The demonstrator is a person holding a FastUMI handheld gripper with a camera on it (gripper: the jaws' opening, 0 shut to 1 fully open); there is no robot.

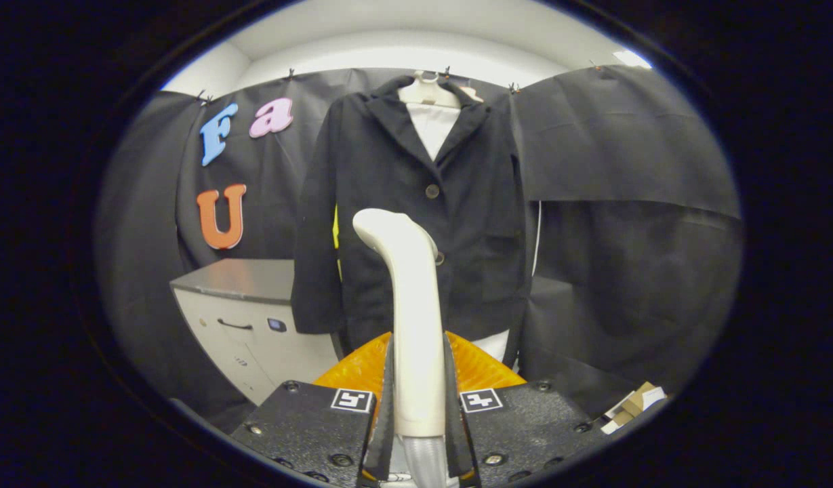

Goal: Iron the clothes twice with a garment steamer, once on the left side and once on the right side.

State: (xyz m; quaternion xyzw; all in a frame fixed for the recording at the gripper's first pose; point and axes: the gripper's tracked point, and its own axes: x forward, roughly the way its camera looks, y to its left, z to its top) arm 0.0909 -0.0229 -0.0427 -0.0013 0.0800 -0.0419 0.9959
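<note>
The gripper (417, 400) is clenched on the steamer (409, 318): both fingers (386, 407) press against the sides of its cream handle, which stands upright between them, with a ribbed hose leaving its lower end. The steamer head curves at the top and points toward the jacket (416, 217). The jacket hangs beyond the fingers on a hanger (426, 88) against the booth wall, front facing the camera, buttoned over a white garment. The steamer head appears to be held short of the fabric; whether it touches cannot be told from this view. Judged from the present state, the pick-up of the steamer is complete, and both passes, left side and right side, remain to be done; no steam is visible. An orange object (362, 369) lies just ahead of the fingers, below the jacket hem. A grey cabinet (240, 305) stands beside the jacket's sleeve and may limit travel on that side. Small cardboard pieces (633, 403) lie low on the opposite side, well apart from the jacket.
</note>
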